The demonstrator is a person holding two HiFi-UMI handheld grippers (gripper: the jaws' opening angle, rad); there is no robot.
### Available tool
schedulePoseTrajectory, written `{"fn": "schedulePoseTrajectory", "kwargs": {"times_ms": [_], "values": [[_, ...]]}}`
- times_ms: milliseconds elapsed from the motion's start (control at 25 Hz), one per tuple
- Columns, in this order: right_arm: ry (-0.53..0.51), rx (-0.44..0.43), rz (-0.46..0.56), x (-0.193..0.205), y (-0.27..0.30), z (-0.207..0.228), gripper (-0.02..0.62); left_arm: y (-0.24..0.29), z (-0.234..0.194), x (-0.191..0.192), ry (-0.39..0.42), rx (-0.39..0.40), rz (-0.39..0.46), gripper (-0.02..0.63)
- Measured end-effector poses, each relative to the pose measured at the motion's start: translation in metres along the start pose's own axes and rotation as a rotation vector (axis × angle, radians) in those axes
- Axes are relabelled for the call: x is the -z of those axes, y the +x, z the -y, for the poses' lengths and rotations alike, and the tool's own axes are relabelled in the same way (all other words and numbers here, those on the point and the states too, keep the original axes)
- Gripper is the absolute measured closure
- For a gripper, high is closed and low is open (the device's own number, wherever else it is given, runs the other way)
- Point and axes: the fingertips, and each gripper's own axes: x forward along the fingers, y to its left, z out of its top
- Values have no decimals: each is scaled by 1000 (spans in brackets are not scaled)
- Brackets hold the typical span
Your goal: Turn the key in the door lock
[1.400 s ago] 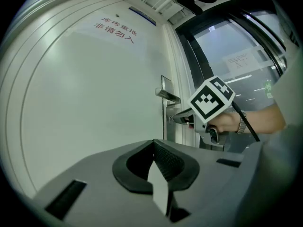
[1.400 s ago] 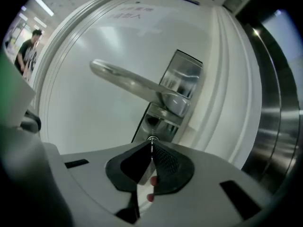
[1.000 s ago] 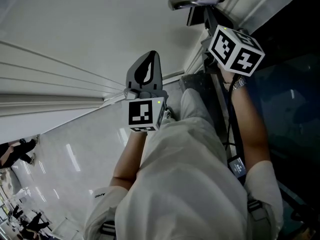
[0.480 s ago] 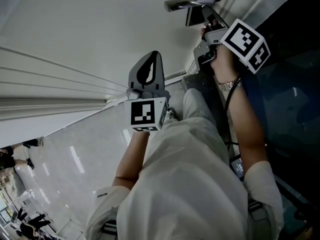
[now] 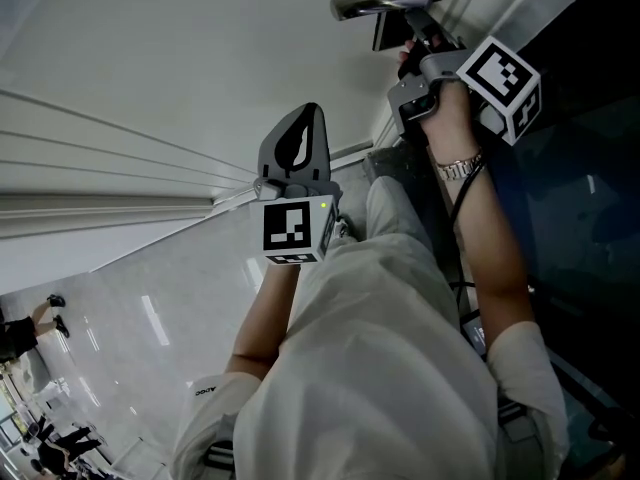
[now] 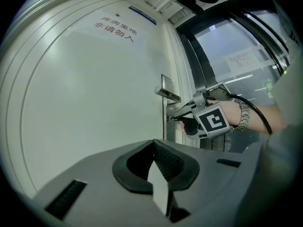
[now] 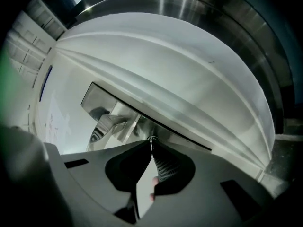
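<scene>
- Two grippers are in play. The left gripper [image 5: 300,118] is held level and idle, well apart from the lock. Its jaws are together on nothing, and the left forearm is bent in close to the body.
- On the white door [image 5: 180,58], a metal handle [image 5: 385,3] sticks out from a steel lock plate [image 7: 102,98], and the keyhole sits just below the lever.
- Only a glint of the key [image 7: 151,139] shows, at the jaw tips against the plate. It is probably small, thin, stiff and smooth. It is best pinched flat across the head, close to the plate, and turned about its own shaft without prying.
- The right gripper [image 5: 412,48] points level at the lock with its jaws pinched shut on the key's head. It is rolled so that its marker cube [image 5: 505,76] lies out to the side. The right arm is stretched nearly straight, with a wristwatch [image 5: 458,168] on the wrist.
</scene>
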Motion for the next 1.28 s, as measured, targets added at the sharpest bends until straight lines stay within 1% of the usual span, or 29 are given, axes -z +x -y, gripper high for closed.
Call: {"fn": "schedulePoseTrajectory", "kwargs": {"times_ms": [160,200,280,360,520,680,760,960,1080,1280], "values": [[-135,-29,-44,6,-4,-7,575,-5,0,-2,2,0,-5,598],[-183,-39,-60,9,-5,-8,545,-6,-1,-2,2,-1,-7,598],[-316,-49,-91,14,-7,-11,499,-5,-2,0,0,-3,-8,598],[-469,-43,-118,18,-8,-12,477,-3,-3,2,0,-3,-8,598],[-730,-7,-161,21,-9,-11,457,-1,-1,1,3,3,-4,598],[-942,38,-188,22,-12,-5,449,-2,-1,3,5,4,-6,598],[-1064,68,-200,21,-14,-1,442,-3,-2,4,4,2,-8,598],[-1442,127,-173,15,-16,-5,439,-4,-3,3,3,-5,-5,598],[-1621,147,-149,13,-18,-10,439,-6,-3,2,2,-7,-5,598],[-1926,196,-149,13,-17,-11,439,-6,-1,3,5,-2,-4,598]]}}
